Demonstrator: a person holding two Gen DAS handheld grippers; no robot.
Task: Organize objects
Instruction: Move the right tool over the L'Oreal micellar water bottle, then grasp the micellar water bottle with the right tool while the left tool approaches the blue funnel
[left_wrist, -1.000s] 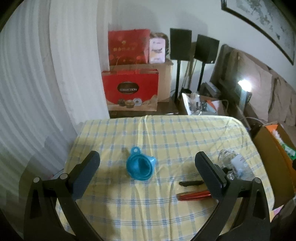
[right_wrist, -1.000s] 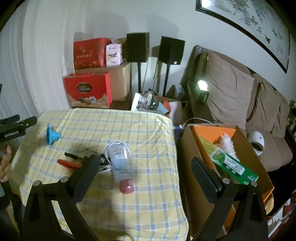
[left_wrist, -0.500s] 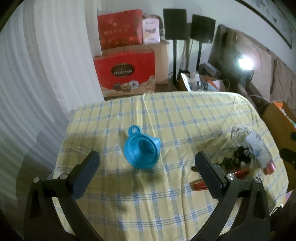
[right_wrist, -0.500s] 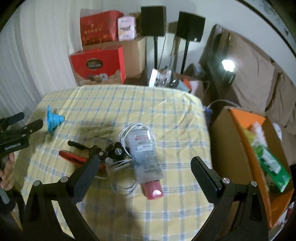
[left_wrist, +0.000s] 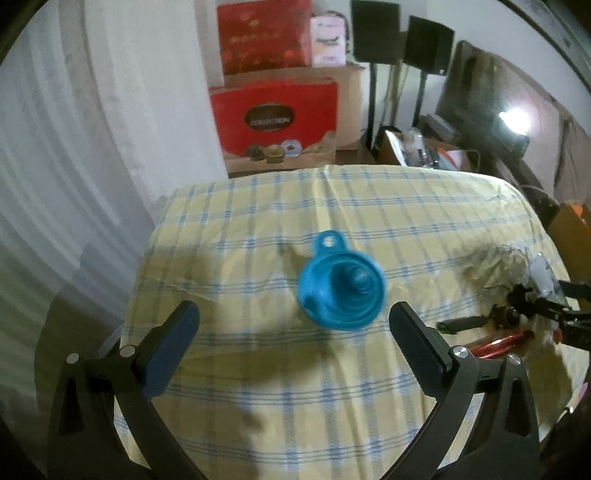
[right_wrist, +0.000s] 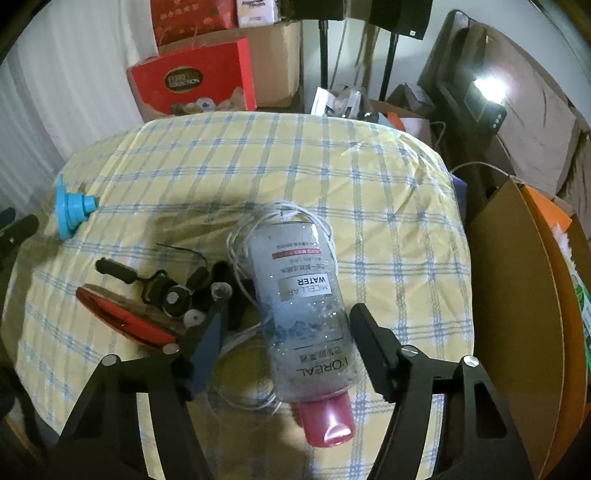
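The left tool (left_wrist: 293, 334) is apart above the blue funnel (left_wrist: 342, 290) on the checked surface (left_wrist: 258, 221). The right tool (right_wrist: 286, 332) is apart around the lying bottle (right_wrist: 301, 306), beside the white cable (right_wrist: 240, 258) and red pliers (right_wrist: 122, 317).

Red gift boxes (left_wrist: 275, 114) on cardboard cartons, two black speakers (left_wrist: 375, 35) on stands, a lit lamp (right_wrist: 485, 94) beside the sofa

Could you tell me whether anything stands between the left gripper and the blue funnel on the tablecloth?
Nothing visible does. The left gripper is open, and only bare checked tablecloth lies between its fingers and the blue funnel. The black clip and red tool lie off to the right, clear of that path.
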